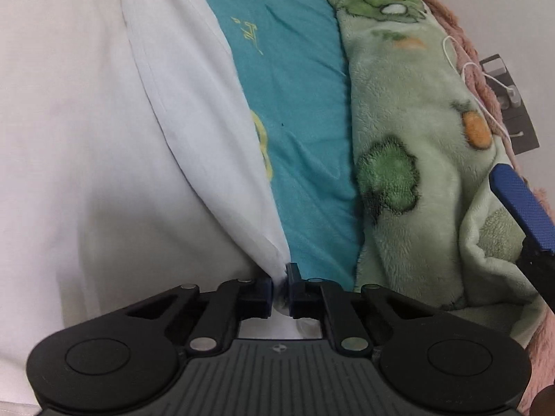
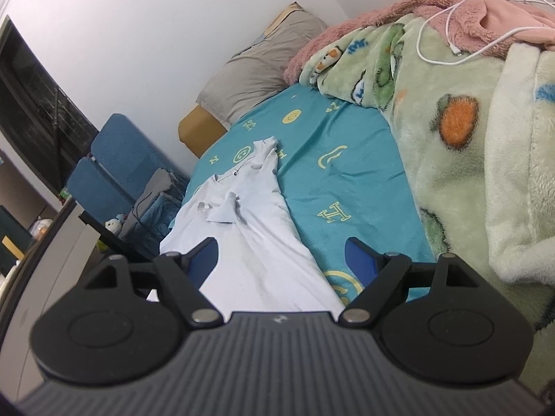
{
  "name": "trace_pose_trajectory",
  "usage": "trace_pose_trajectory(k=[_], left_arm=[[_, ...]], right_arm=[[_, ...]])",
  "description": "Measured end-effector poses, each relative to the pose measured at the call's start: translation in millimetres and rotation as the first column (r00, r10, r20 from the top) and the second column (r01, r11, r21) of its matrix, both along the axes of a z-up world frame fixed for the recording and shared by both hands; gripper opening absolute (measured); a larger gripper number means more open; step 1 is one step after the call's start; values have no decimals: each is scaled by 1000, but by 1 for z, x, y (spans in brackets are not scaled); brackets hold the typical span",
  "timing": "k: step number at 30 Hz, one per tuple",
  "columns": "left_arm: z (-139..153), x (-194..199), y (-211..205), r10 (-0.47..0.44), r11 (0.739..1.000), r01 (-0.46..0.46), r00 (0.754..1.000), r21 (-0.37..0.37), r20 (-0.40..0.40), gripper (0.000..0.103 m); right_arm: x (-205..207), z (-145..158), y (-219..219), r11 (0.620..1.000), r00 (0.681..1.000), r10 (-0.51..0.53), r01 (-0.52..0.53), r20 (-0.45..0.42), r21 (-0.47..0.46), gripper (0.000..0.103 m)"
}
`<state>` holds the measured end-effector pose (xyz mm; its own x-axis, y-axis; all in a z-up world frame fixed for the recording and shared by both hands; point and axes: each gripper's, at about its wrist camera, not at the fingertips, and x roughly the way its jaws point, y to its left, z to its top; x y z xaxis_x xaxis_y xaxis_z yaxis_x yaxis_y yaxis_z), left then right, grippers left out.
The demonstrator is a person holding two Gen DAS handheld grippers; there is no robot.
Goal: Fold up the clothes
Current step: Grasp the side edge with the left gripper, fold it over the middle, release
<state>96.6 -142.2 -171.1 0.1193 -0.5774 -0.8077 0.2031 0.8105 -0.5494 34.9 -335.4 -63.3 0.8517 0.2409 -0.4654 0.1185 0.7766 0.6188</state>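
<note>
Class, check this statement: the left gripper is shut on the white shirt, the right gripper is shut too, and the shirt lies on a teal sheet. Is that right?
Not quite. The right gripper is open: the right wrist view shows its blue fingers spread wide above the shirt, holding nothing. The rest stands: the left gripper is shut on the shirt, which lies on the teal sheet.

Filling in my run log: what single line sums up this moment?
left gripper: shut on white shirt hem | right gripper: open, empty, above shirt | shirt: on teal bedsheet, partly folded

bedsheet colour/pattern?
Teal with yellow letters and smiley faces. The sheet shows best in the right wrist view.
</note>
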Motion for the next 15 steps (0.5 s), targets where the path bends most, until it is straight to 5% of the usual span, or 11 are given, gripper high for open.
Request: trace_pose_trajectory(k=[9, 15], left_arm=[[55, -4, 53, 2, 999, 1, 996, -32, 85, 4], [84, -4, 111, 61, 998, -58, 993, -33, 99, 4]], right_arm=[[0, 0, -2, 1000, 1000, 4, -4, 6, 19, 82], [2, 4, 11, 997, 1000, 17, -17, 0, -81, 82]])
